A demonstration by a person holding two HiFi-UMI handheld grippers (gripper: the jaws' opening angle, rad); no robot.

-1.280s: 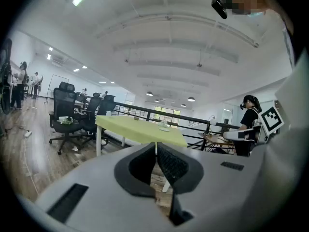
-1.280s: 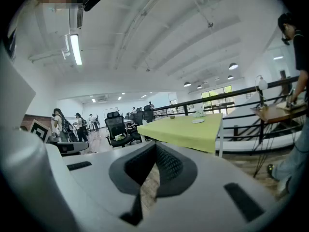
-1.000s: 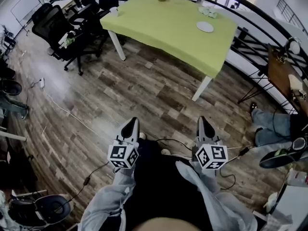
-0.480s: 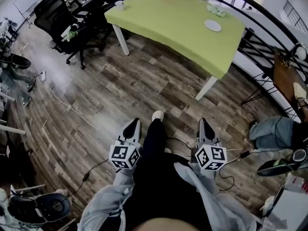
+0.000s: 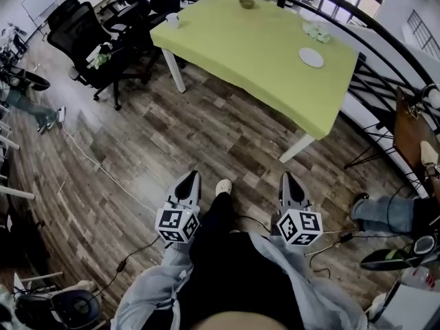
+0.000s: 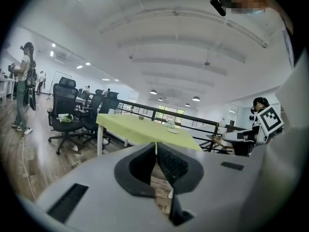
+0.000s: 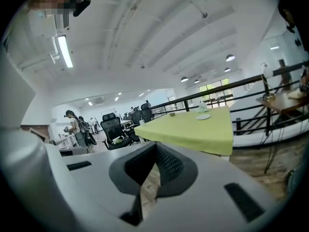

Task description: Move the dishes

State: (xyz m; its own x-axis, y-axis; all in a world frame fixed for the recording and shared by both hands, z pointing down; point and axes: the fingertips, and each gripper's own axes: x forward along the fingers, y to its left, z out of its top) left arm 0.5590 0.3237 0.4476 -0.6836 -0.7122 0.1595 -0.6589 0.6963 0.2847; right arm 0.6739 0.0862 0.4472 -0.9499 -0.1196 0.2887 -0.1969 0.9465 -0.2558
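Plate [image 5: 311, 57] on table [image 5: 240, 40], nearer than before | left gripper [image 5: 190, 177] clenched, empty | right gripper [image 5: 288, 178] clenched, empty

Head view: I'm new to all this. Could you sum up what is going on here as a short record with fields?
Place: office with a wooden floor
Table: green-covered table, ahead of the person, not yet reached
Dishes on table: white plate, small bowl, white cup at a corner
Left gripper: jaws together, holding nothing, over the floor
Right gripper: jaws together, holding nothing, over the floor
Task state: no dish touched yet
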